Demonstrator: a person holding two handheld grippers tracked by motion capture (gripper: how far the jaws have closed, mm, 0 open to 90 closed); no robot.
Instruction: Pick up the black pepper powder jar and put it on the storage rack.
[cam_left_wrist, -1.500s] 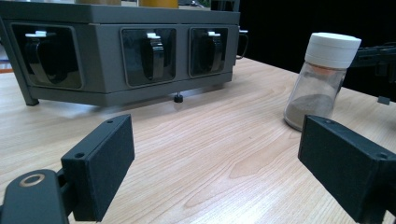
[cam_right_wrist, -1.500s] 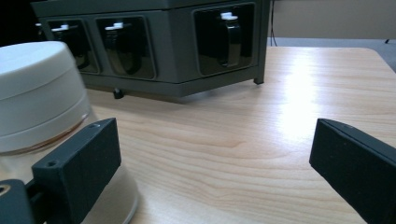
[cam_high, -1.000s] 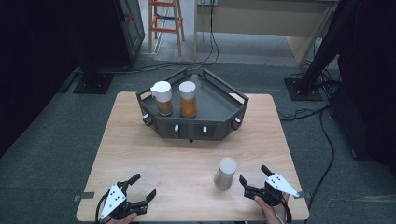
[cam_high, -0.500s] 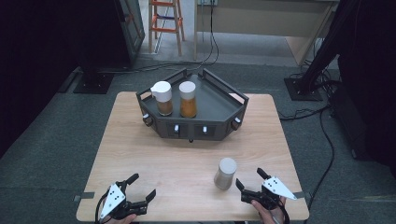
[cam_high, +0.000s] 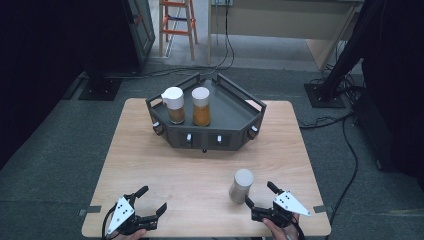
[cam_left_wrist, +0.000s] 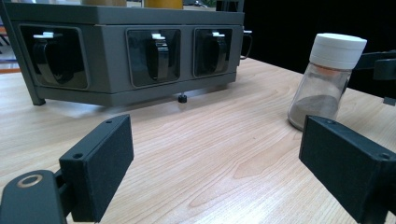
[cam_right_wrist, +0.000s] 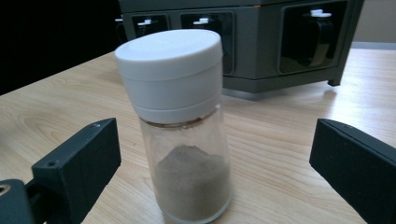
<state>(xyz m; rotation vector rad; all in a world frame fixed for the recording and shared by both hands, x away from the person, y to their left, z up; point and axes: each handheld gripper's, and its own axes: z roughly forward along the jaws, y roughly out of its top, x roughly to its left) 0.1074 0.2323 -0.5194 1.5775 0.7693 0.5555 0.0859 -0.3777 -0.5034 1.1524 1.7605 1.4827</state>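
The high view looks down from above at the whole table (cam_high: 150, 165). The left gripper view sits low, facing the rack (cam_left_wrist: 116, 51) at 12 o'clock. The right gripper view is very close to the jar (cam_right_wrist: 182, 126); both gripper views share it and the rack.

Your spice jar (cam_high: 242, 185) stands upright on the wooden counter (cam_high: 150, 160), near its front right corner and well apart from the grey rack (cam_high: 235, 107). It is clear glass with a white screw cap (cam_right_wrist: 169, 65), closed, and a low heap of grey-brown powder (cam_right_wrist: 191, 186) sits at the bottom
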